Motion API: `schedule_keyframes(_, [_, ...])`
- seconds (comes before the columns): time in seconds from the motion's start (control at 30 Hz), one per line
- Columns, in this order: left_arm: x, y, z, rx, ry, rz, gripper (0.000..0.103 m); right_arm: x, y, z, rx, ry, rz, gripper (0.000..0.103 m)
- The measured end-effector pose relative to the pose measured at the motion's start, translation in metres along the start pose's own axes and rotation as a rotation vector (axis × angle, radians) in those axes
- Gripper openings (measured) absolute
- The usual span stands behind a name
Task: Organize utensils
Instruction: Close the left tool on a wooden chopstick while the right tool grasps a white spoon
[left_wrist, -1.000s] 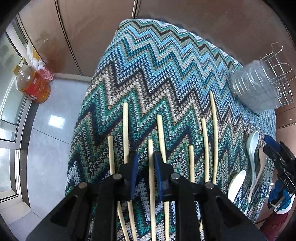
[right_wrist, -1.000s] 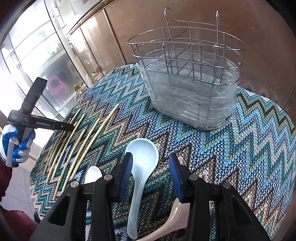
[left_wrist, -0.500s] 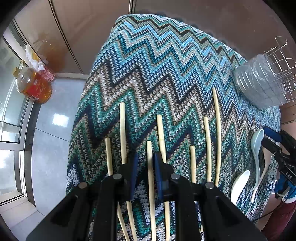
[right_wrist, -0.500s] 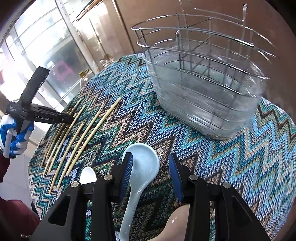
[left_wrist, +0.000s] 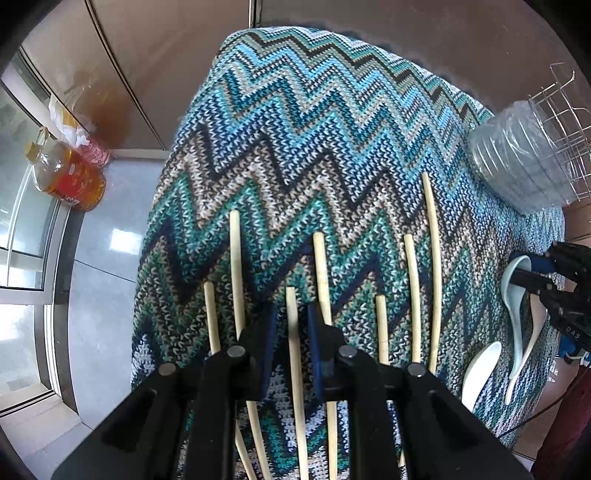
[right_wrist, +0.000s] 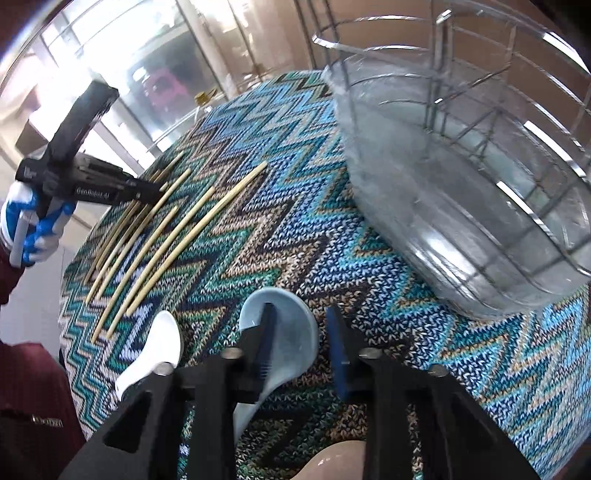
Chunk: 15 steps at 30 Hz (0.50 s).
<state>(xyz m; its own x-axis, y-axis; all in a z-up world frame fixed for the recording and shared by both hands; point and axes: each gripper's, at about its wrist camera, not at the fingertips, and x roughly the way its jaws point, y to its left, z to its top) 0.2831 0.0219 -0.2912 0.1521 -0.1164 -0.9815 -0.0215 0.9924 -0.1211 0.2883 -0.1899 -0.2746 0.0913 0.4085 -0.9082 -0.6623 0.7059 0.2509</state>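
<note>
We see left tongs (left_wrist: 289, 325) narrow, straddling chopstick (left_wrist: 295, 369); right tongs (right_wrist: 301, 345) wide over blue spoon (right_wrist: 291, 332), lower centre; zigzag-cloth counter (right_wrist: 332, 236).

You are working at a table covered by a zigzag-knit cloth (left_wrist: 314, 122) in blues, teals and beige. Behind it run brown wall panels (left_wrist: 159, 55) with thin metal seams. Pale glossy floor tiles (left_wrist: 99, 295) catch bright daylight from the glazed window frames (left_wrist: 22, 236) on your left. An amber oil bottle (left_wrist: 68, 173) stands on the floor by what looks like a crumpled bag (left_wrist: 79, 136).
</note>
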Motion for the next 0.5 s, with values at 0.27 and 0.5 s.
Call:
schedule_keyframes(0.27, [-0.002, 0.008, -0.006, -0.017, -0.036, -0.015, 0.007, -0.013, 0.017, -0.012, -0.054, -0.05, -0.041, 0.007])
schedule_keyframes(0.5, [-0.009, 0.023, -0.019, -0.051, -0.093, -0.068, 0.005, -0.047, 0.043, -0.025, -0.058, -0.138, -0.123, 0.007])
